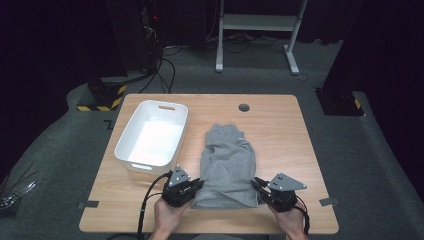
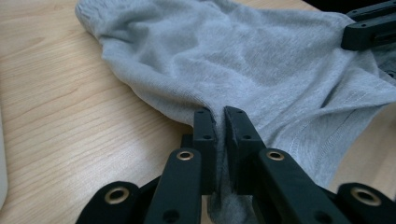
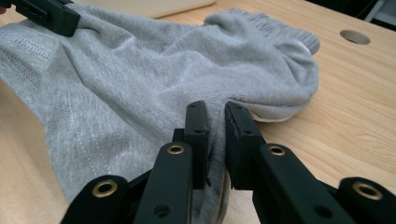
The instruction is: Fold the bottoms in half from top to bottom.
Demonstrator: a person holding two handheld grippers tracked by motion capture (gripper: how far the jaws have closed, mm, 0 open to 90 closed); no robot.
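A grey knitted garment point(image 1: 227, 165) lies folded lengthwise on the wooden table point(image 1: 280, 125), its ribbed end pointing away from me. My left gripper point(image 1: 199, 184) is shut on the near left corner of the garment point(image 2: 243, 60), with grey cloth pinched between its black jaws. At the near right corner my right gripper point(image 1: 256, 183) is shut on the garment point(image 3: 140, 79) too. In the left gripper view the right gripper's fingers point(image 2: 369, 30) show at the top right. In the right gripper view the left gripper's fingers point(image 3: 46, 14) show at the top left.
A white plastic bin point(image 1: 152, 135) stands empty on the table to the left of the garment. A round cable hole point(image 1: 244, 107) sits near the table's far edge. Beyond the table are a white desk frame point(image 1: 257, 30) and cables on grey carpet.
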